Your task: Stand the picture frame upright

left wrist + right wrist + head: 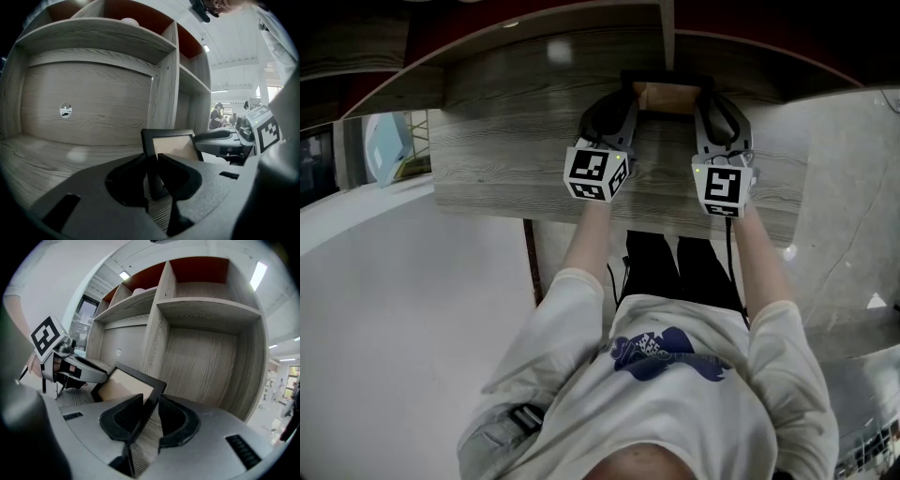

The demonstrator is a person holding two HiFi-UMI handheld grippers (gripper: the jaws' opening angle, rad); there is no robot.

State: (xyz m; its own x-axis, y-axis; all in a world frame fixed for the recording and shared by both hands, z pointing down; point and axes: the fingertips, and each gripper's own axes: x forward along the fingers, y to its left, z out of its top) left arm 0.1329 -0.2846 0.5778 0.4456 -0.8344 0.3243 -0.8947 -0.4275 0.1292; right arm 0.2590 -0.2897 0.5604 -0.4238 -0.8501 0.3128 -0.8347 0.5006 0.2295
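Observation:
A picture frame [667, 95] with a black border and a tan face stands on the wooden shelf board [516, 159], leaning back a little. My left gripper [622, 120] is shut on its left edge, and in the left gripper view the black border [151, 154] runs down between the pads. My right gripper [718, 120] is shut on the frame's right edge [152, 401]. The tan face [123, 386] shows in the right gripper view with the left gripper [77, 370] beyond it. The right gripper's body [225, 140] shows past the frame in the left gripper view.
The shelf unit has a vertical divider [667, 33] just behind the frame, a back panel with a round hole [65, 110], and upper shelves [206, 308]. A white round thing [129, 21] lies on an upper shelf. A light blue object [389, 145] stands at far left.

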